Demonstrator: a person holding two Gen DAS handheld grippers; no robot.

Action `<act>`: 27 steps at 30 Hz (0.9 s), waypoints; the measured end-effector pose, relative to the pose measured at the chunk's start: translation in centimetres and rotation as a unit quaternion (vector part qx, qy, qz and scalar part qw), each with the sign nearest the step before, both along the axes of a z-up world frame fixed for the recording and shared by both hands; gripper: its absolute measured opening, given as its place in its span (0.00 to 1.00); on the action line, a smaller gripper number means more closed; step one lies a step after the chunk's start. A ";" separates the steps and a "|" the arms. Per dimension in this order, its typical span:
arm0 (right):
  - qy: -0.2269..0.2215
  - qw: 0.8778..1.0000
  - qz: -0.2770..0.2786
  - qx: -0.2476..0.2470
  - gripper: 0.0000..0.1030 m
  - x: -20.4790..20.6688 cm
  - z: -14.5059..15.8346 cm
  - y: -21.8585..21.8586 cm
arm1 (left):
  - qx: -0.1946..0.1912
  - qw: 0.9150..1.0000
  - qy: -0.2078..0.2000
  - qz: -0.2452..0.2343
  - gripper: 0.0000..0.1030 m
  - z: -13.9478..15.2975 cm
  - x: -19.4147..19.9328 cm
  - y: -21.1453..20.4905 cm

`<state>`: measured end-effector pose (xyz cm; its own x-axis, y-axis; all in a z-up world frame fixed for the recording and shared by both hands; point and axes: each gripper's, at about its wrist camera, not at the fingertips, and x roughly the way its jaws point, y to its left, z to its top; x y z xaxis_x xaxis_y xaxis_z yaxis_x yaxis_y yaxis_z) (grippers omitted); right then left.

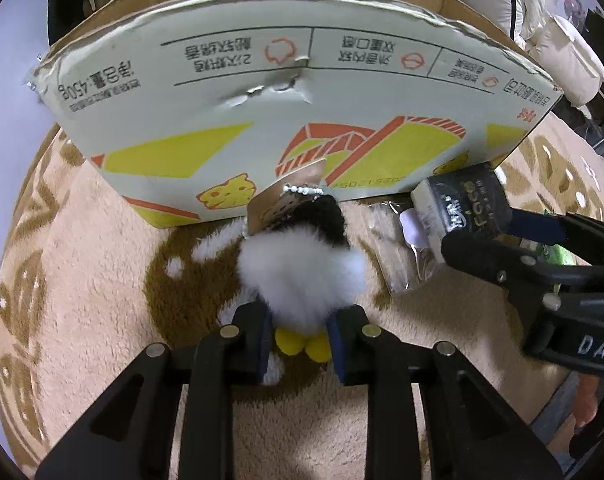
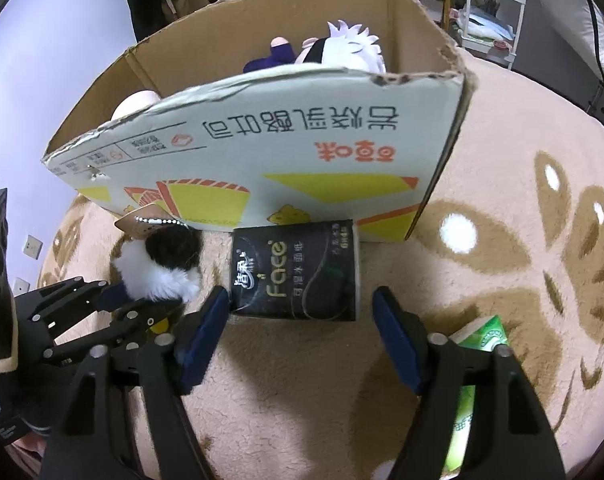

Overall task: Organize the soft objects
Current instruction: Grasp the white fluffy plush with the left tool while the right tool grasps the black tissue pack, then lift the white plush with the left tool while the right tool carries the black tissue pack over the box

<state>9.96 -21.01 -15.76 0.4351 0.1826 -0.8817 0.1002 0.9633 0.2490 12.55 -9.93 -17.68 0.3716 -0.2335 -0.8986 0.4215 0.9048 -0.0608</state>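
**Between the pads: a fluffy toy, with the box just ahead**

Between the two blue pads of the left hand-held gripper [image 1: 299,328] sits a small fluffy toy [image 1: 297,276]. It is white with a black top and yellow feet, and the pads squeeze it from both sides. A card tag [image 1: 289,196] on a bead chain hangs from its far end. The toy looks to be resting on the rug [image 1: 101,300], just near the front wall of the cardboard box [image 1: 261,92].

The right hand-held gripper [image 2: 302,336] has its pads wide apart. A black tissue pack [image 2: 295,270] lies between them, a bit farther out, and the left pad is right at its corner. I cannot tell if it touches. The pack lies against the bottom of the box front. A green pack [image 2: 482,340] lies on the rug to the near right, half hidden by the gripper.

The box is open at the top. Inside it I can see a plush doll [image 2: 342,48] with white hair and dark blue clothes, and something pale and round [image 2: 135,104] at the left side.

So the job looks partly done. Some soft things are in the box. The fluffy toy, the black tissue pack and the green pack are not in it yet.
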 end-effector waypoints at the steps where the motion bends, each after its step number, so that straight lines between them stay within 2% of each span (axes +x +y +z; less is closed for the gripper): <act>1: 0.000 1.000 -0.002 0.002 0.66 0.0 0.0 0.0 | -0.001 1.000 0.000 0.000 0.24 -0.1 0.1 -0.3; 4: 0.001 1.000 -0.003 0.005 0.66 -0.7 0.6 -2.0 | -0.004 1.000 0.000 0.001 0.25 -0.1 0.5 -0.4; 12: 0.003 1.000 -0.007 0.012 0.66 -1.4 0.6 -2.5 | -0.013 1.000 0.006 0.002 0.27 -1.4 2.5 -0.1; 13: 0.003 1.000 -0.006 0.012 0.66 -1.4 0.7 -2.5 | -0.013 1.000 0.001 0.000 0.23 -1.3 2.6 -0.2; 16: 0.001 1.000 -0.006 0.010 0.66 -1.4 0.6 -2.2 | 0.002 1.000 -0.013 -0.011 0.21 -1.4 2.4 -0.8; 27: -0.007 1.000 -0.020 0.021 0.66 -2.2 1.2 -2.8 | 0.005 0.999 -0.029 -0.018 0.18 -0.2 1.0 -0.2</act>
<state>7.80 -23.84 -14.55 0.4556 0.2021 -0.8669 0.1341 0.9472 0.2913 13.54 -10.09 -17.86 0.4148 -0.2381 -0.8782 0.4557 0.8898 -0.0260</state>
